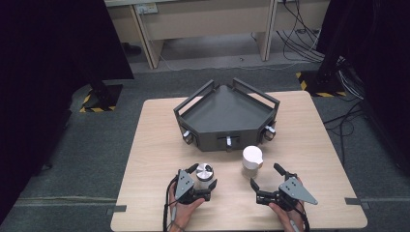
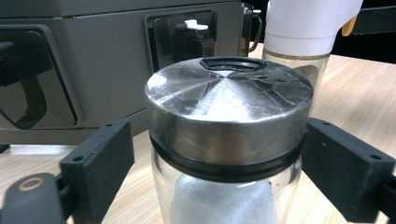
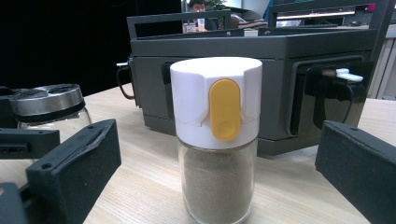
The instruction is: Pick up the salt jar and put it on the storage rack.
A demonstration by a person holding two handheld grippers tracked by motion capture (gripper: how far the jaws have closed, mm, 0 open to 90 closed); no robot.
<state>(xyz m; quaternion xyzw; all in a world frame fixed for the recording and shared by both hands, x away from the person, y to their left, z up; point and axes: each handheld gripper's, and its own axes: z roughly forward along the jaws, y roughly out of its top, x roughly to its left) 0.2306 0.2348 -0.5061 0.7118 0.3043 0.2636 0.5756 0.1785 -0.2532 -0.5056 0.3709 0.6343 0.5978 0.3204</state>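
A glass jar with a shiny metal lid (image 1: 203, 173) (image 2: 229, 102) (image 3: 46, 100) holds white powder and stands upright between the jaws of my left gripper (image 1: 203, 176) (image 2: 217, 140). The pad on the right of the left gripper view lies against the lid's rim. The other pad stands a small gap off, so the jar is not clamped. A glass jar with a white cap and yellow tab (image 1: 252, 157) (image 3: 217, 135) (image 2: 303, 28) holds brownish powder. It stands just ahead of my right gripper (image 1: 265, 175) (image 3: 217, 140), whose jaws are spread wide and touch nothing.
A dark grey angular tray (image 1: 227, 133) (image 2: 102, 60) (image 3: 280, 51) with raised rails and white-tipped latches on its front faces sits mid-table behind both jars. The wooden table (image 1: 159, 145) ends close behind my hands. Cables and desk legs lie on the floor beyond.
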